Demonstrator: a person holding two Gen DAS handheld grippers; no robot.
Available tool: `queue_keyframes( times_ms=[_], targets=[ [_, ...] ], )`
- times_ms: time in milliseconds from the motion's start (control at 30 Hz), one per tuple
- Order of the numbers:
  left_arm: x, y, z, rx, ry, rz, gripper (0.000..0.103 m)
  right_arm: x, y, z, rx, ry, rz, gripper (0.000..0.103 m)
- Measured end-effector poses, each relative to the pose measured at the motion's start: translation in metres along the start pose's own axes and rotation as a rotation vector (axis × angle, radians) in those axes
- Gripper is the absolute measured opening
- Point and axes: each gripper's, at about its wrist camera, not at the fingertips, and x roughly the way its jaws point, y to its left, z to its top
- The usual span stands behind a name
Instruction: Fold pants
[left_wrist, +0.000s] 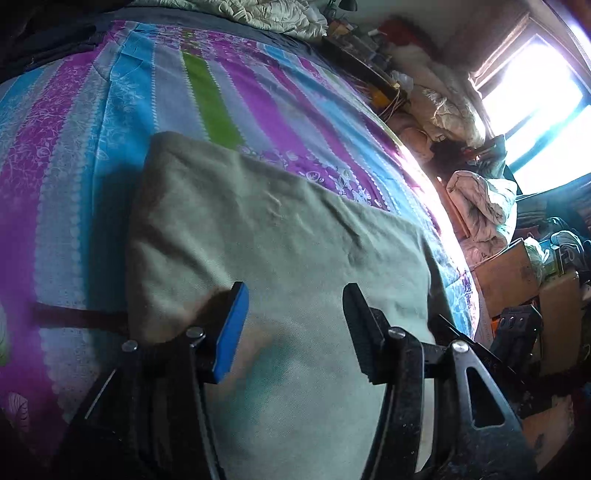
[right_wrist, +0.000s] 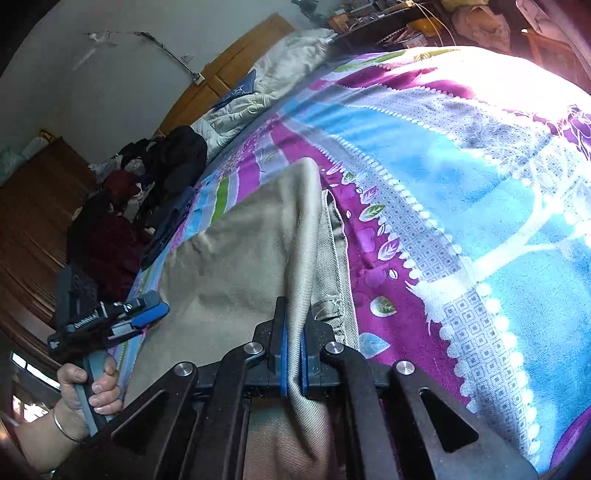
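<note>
Pants (right_wrist: 236, 266) run off the bottom edge (waistband perhaps hidden) — window (left_wrist: 535, 122) blown out.

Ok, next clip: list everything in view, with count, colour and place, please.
pants: one pair, khaki-grey, flat on the bed, one edge pinched
bedspread: one, purple, blue, grey and green stripes, covering the bed
quilt: one, off-white, bunched at the bed's far end
dark clothes: a pile, black and maroon, beside the bed
window: one, bright, far wall
left gripper: open, above the pants
right gripper: shut on the pants' edge
left hand: one, on the left gripper's handle
</note>
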Motion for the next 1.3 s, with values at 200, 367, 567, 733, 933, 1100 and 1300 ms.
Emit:
queue_keyframes(
  times_ms=[200,367,567,733,933,1100,1300],
  targets=[
    [-0.021,0.014,0.007,-0.024,-0.066,-0.004,0.054,-0.056,0.010,0.006,-0.020,-0.166,-0.249,0.039],
    [-0.021,0.025,0.039,-0.048,-0.193,-0.006,0.052,-0.020,0.101,0.041,-0.288,-0.131,-0.135,0.038],
    [0.040,0.068,0.064,-0.159,-0.192,0.062,0.038,0.101,0.047,0.080,-0.176,0.081,-0.254,0.007],
    [0.044,0.112,0.064,-0.326,-0.214,-0.037,0.002,0.063,-0.013,0.089,0.130,-0.057,-0.258,0.010],
    [-0.026,0.056,0.050,0.058,-0.168,-0.043,0.007,-0.030,0.036,0.056,-0.112,-0.131,-0.241,0.015],
    [-0.088,0.002,-0.053,0.361,-0.023,-0.215,0.010,-0.050,0.097,-0.024,-0.359,0.013,-0.146,0.015],
    [-0.062,-0.006,-0.150,0.527,0.160,-0.154,0.011,-0.032,0.080,-0.083,-0.378,0.163,-0.181,0.012]
  ],
)
